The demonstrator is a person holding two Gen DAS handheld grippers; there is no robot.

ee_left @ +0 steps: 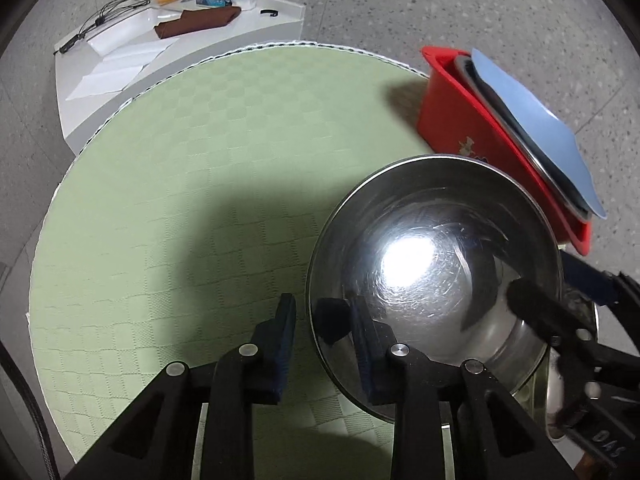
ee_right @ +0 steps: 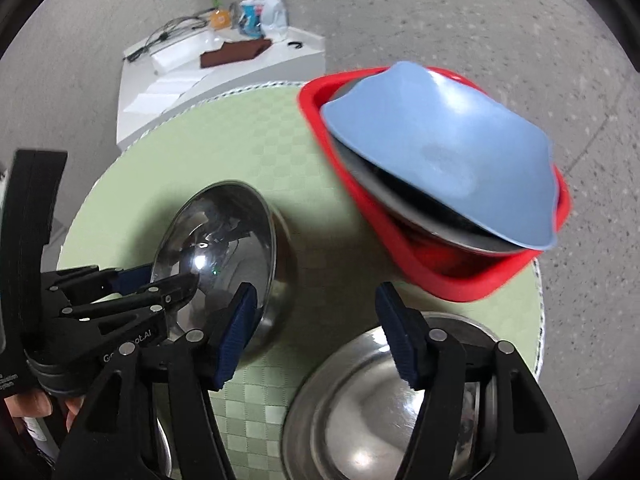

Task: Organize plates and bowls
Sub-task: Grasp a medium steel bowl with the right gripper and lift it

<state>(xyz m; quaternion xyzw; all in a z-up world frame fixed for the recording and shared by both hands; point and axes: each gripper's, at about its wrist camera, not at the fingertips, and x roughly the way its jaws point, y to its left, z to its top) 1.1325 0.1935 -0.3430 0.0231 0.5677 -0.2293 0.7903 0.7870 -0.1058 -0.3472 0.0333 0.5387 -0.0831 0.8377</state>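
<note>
A steel bowl is tilted above the green table mat. My left gripper is shut on its near rim, one finger inside, one outside; it also shows in the right wrist view gripping the same bowl. My right gripper is open and empty, hovering over a second steel bowl at the table's near edge. A red bin at the right holds a blue plate on a steel plate. The bin shows in the left view too.
A white side counter beyond the table carries a brown cloth, papers, cables and packages. Grey speckled floor surrounds the round table.
</note>
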